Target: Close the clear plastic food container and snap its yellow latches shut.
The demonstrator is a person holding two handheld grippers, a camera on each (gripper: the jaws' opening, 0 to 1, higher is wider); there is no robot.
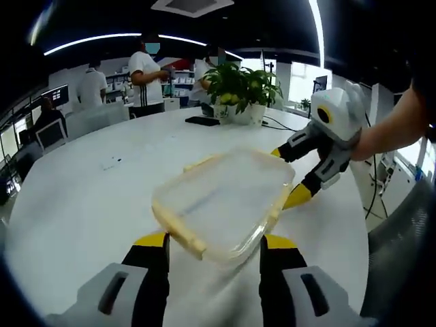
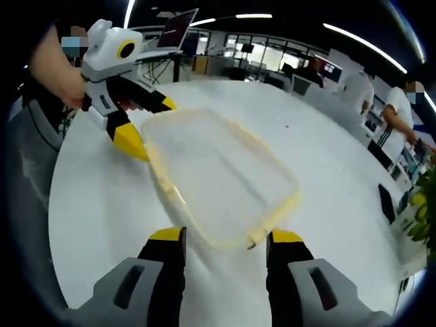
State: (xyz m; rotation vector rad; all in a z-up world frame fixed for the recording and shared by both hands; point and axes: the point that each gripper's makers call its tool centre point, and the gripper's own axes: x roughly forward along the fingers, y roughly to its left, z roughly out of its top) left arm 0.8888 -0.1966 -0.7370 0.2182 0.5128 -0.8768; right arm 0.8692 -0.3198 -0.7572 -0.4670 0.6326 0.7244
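1. We find the clear plastic food container [image 1: 225,204] on a round white table [image 1: 88,197]; it is motion-blurred in both views, and its pale yellow rim and latches [image 1: 187,236] can be made out along the edges; whether any latch is snapped shut we cannot tell.
2. In the left gripper view the left gripper [image 1: 214,246] stands at the container's near edge; its yellow-tipped jaws are spread wide, one to each side of the near corner; we cannot tell whether they touch it, and they grip nothing that we can confirm.
3. In the same view the right gripper [image 1: 293,174] comes in from the right, held by a person's hand; its jaws are parted, one at the far right corner and one at the right edge of the container; contact appears likely but is blurred.
4. In the right gripper view the right gripper's own jaws are wide apart at the container's near edge [image 2: 225,184]; the left gripper [image 2: 146,126] sits at the far left corner.
5. Beyond, we note a potted plant [image 1: 240,92], a dark flat object [image 1: 202,121] beside it, and several people [image 1: 146,78] standing at the far side.
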